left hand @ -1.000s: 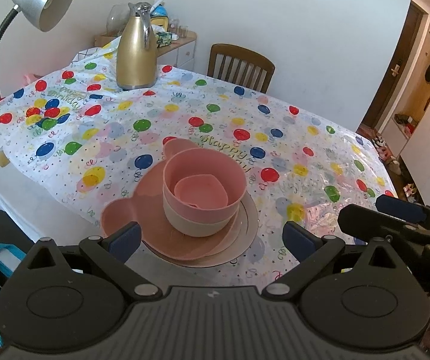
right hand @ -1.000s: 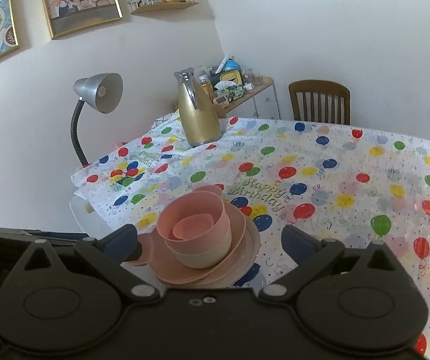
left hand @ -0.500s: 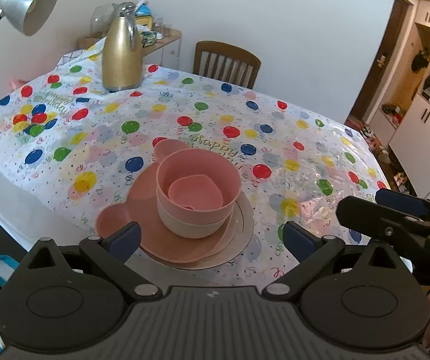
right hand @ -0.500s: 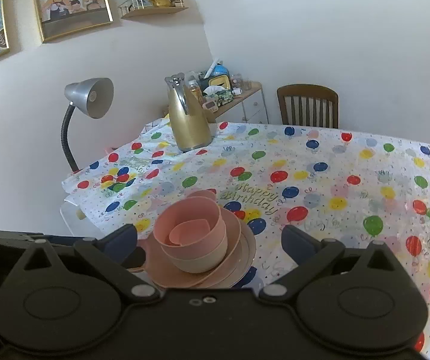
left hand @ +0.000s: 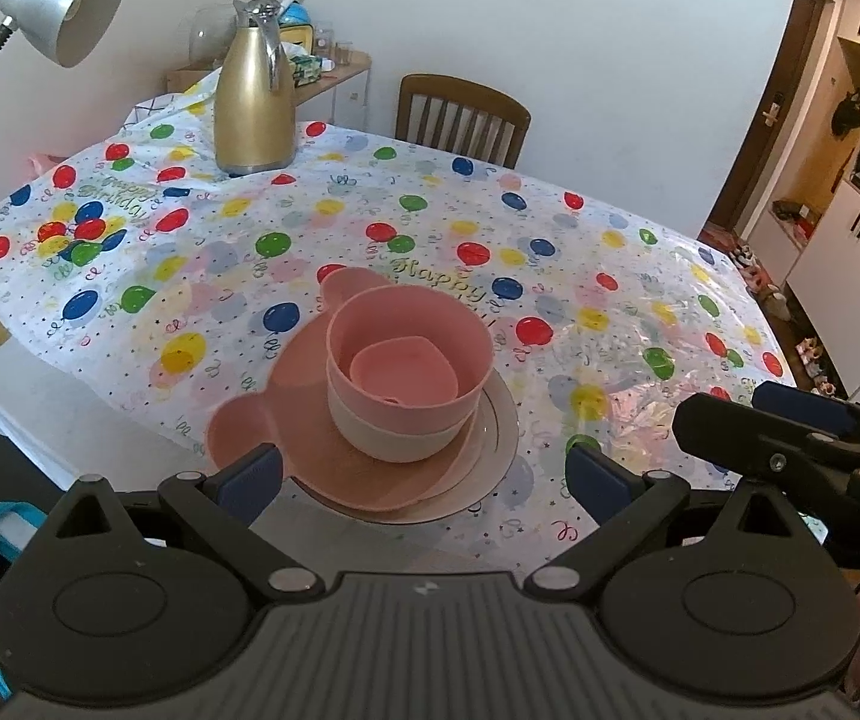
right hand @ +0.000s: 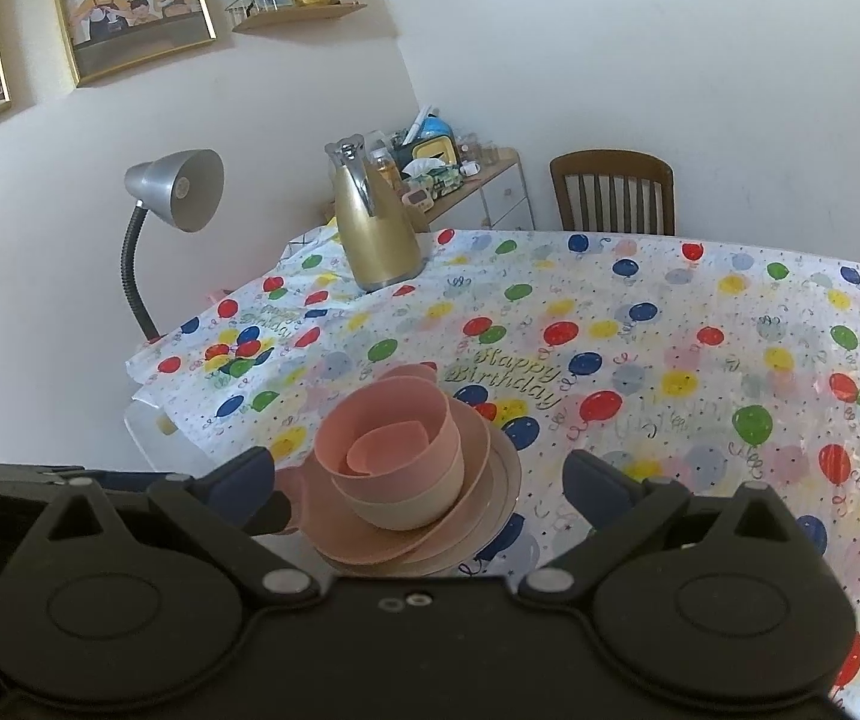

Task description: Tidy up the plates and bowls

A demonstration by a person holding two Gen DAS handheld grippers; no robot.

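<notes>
The left tongs (left hand: 423, 474) and right tongs (right hand: 420, 483) are both spread apart, empty, near the stack at the counter's (left hand: 640, 300) front edge. There, a small bowl (left hand: 404, 373) sits nested in pink bowls (left hand: 410, 348) on stacked plates (left hand: 309, 456). A gold jug (left hand: 254, 96) stands far behind.
</notes>
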